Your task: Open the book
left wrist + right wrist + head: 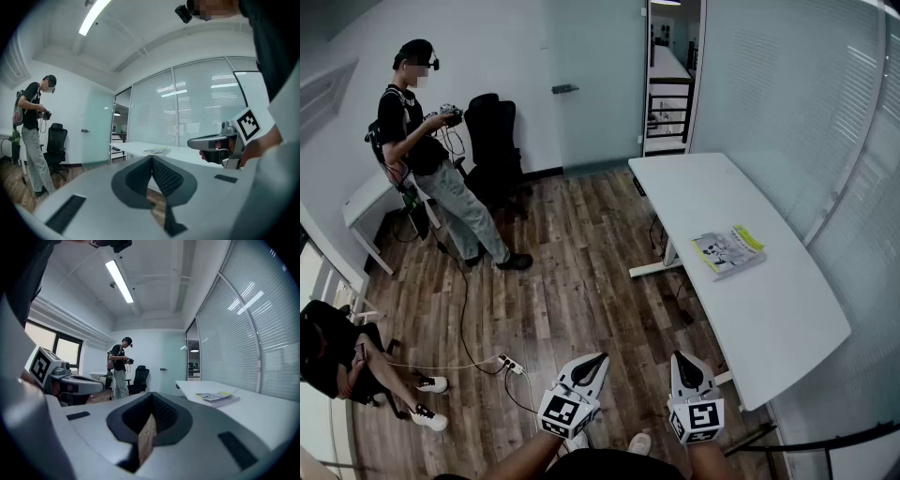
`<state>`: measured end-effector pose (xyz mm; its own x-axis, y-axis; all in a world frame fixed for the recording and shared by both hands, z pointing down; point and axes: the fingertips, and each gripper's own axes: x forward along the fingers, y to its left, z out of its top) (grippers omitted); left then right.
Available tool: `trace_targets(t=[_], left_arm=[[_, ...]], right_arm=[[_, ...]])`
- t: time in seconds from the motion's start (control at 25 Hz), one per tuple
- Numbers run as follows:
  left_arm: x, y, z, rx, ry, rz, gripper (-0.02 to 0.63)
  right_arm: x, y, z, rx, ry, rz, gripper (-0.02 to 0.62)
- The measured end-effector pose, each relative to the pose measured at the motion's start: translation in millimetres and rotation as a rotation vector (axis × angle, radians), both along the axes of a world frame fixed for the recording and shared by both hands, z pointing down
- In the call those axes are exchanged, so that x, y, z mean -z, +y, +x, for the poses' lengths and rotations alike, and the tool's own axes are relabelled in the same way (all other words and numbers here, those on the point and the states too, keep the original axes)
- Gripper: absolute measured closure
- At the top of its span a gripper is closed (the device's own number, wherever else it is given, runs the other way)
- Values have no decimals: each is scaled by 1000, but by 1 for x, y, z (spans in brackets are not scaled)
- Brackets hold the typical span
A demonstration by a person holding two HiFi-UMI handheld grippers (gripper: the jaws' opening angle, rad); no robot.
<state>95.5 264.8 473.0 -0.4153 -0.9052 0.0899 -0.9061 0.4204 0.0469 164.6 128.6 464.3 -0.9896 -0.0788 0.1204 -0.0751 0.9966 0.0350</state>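
Note:
A closed book (729,251) with a yellow-edged cover lies flat on the white table (787,319), near the table's middle and well ahead of both grippers. My left gripper (600,358) and right gripper (679,357) are held side by side over the wooden floor, short of the table's near end. Each has its jaws together with nothing between them. In the left gripper view the book (157,150) shows small on the distant tabletop, past the shut left gripper (152,159). In the right gripper view the book (218,398) lies to the right of the shut right gripper (152,397).
A person (431,178) stands at the back left holding a device, next to a black office chair (495,141). Another person (337,361) sits at the left edge. A power strip (511,364) with cables lies on the floor. Glass walls with blinds run behind the table.

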Motion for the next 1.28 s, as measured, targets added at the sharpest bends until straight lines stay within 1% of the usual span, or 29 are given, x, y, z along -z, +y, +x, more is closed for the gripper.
trace_targets(t=[0.28,0.4,0.48,0.6,0.72,0.92,1.08,1.28], left_arm=[[-9,-8,-14,-6,-4,-18,594],[-6,-8,-20,-11,-12,-22,594],[-8,-6,-27,0,-15,-27,594],[-14,2,-37,8,-2,-39,594],[-23,11,-49,-2,6,-50,594],[-27,29,-72,-42,4,-51,594],[-26,40,-83,-80,-9,-42,594],[-29,53,-98,-130,-27,-58,594]], right_arm=[[-3,-8,-16,-8,2,11,591],[-7,-7,-22,-12,11,-6,591],[-13,-6,-27,-8,25,-27,591],[-26,1,-36,-1,68,-69,591],[-34,12,-45,-4,83,-80,590],[-39,30,-62,-48,79,-92,589],[-38,35,-71,-98,67,-101,589],[-35,44,-78,-154,44,-95,589]])
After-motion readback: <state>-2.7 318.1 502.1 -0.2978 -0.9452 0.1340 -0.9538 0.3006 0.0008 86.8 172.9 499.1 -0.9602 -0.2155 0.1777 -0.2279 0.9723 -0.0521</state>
